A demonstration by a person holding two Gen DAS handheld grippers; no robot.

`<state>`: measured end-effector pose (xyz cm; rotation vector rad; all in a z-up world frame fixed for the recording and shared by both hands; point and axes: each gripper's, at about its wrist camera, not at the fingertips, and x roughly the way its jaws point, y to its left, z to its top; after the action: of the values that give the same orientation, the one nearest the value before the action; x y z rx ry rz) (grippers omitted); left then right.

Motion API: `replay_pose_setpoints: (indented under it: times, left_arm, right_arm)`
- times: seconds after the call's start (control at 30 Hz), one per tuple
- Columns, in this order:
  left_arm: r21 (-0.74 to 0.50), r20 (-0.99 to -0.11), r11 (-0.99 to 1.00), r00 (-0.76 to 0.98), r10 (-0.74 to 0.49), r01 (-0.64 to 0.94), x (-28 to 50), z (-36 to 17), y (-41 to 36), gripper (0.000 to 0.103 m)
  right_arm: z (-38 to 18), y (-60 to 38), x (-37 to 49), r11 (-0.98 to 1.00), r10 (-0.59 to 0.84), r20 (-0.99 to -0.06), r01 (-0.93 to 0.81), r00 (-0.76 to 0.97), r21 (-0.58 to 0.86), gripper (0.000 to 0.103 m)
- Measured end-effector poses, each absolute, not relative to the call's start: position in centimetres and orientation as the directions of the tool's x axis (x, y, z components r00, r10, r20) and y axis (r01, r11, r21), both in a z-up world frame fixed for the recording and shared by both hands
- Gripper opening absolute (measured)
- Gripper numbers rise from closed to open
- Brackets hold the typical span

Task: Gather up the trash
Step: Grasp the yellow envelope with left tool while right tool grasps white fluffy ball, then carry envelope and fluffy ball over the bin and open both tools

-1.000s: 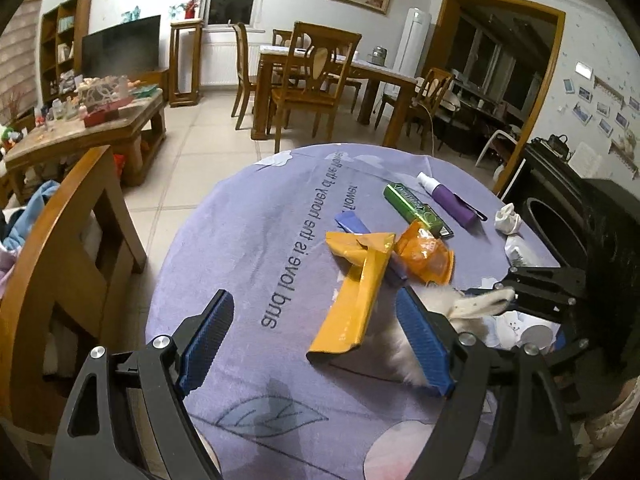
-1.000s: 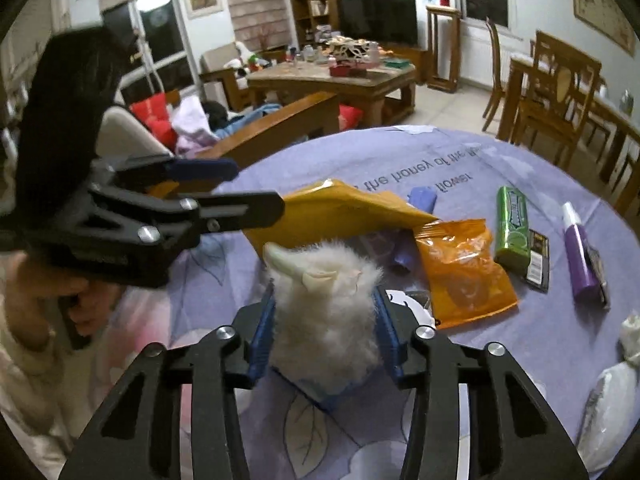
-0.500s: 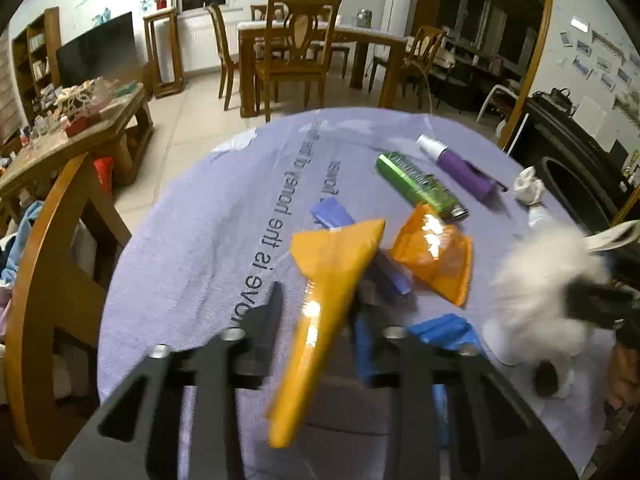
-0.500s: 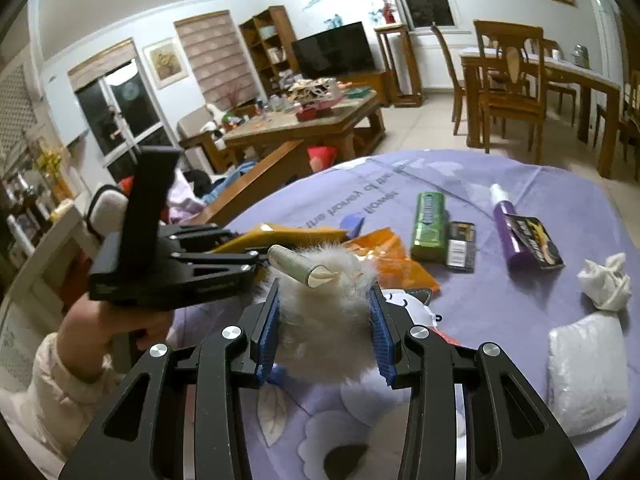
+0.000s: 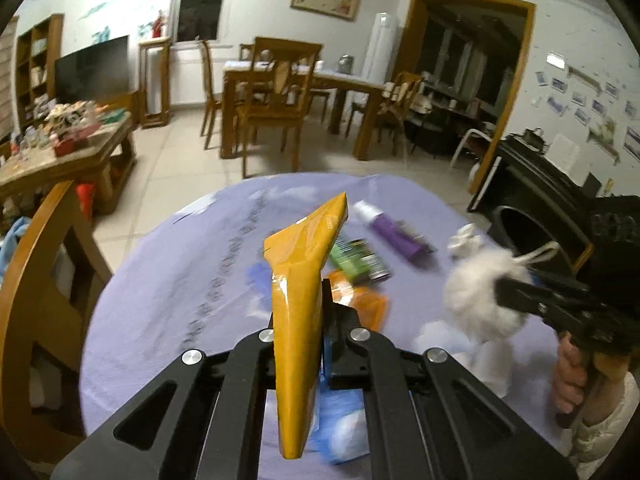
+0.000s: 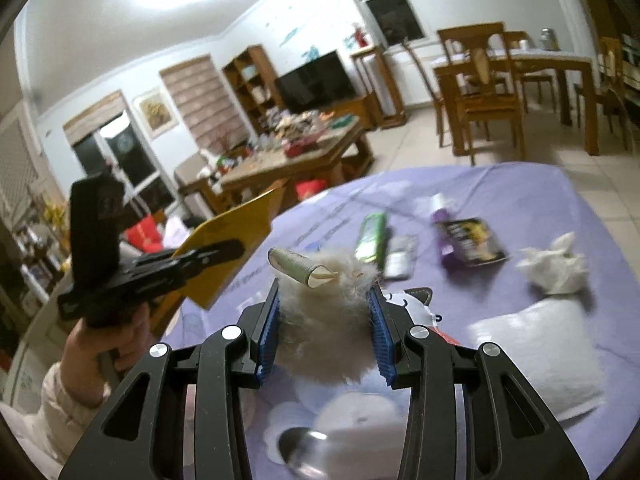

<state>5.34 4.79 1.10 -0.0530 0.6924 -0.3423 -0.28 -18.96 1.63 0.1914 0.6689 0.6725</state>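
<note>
Trash is split between your two hands and the worktop (image 5: 160,300), which wears a lilac cloth. Your left gripper (image 5: 298,332) has its fingers pinched tight on a long yellow wrapper (image 5: 298,280), which sticks up and away from the fingers, clear of the cloth; from the right wrist view the same wrapper (image 6: 232,240) shows at the left, with your left hand (image 6: 108,340) under the tool. Your right gripper (image 6: 324,320) holds a white fluffy ball (image 6: 324,328) between its blue pads, fingers part-way apart and pressed into the fur on both sides; a small rolled tab juts from the top of the ball. In the left wrist view that ball (image 5: 480,296) hangs at the right, above the cloth. On the worktop lie a green packet (image 6: 372,236), a purple tube (image 6: 444,220) beside a dark card, an orange wrapper (image 5: 368,308), a crumpled white tissue (image 6: 556,268) and a white bag (image 6: 540,356) near the right edge.
</note>
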Motion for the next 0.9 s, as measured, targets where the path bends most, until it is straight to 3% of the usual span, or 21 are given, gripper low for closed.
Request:
replay_pose_setpoints:
  times: [0.27, 0.5, 0.9]
  left_arm:
    - [-0.145, -0.581, 0.887, 0.688, -0.435, 0.438, 5.7, 2.8, -5.0, 0.006]
    - [-0.162, -0.577, 0.812, 0.614, -0.539, 0.56, 6.6, 2.4, -15.3, 0.006]
    - [-0.192, -0.609, 0.699, 0.475, -0.635, 0.689, 8.2, 0.3, -29.7, 0.007]
  right_arm:
    - [3.8, -29.3, -1.4, 0.841, 0.524, -0.421, -0.373, 0.74, 0.392, 0.04]
    - [3.6, -39.7, -3.3, 0.892, 0.34, -0.357, -0.178, 0.87, 0.416, 0.04]
    - [-1.0, -52.9, -4.8, 0.883, 0.038, -0.391, 0.152, 0.919, 0.444, 0.04]
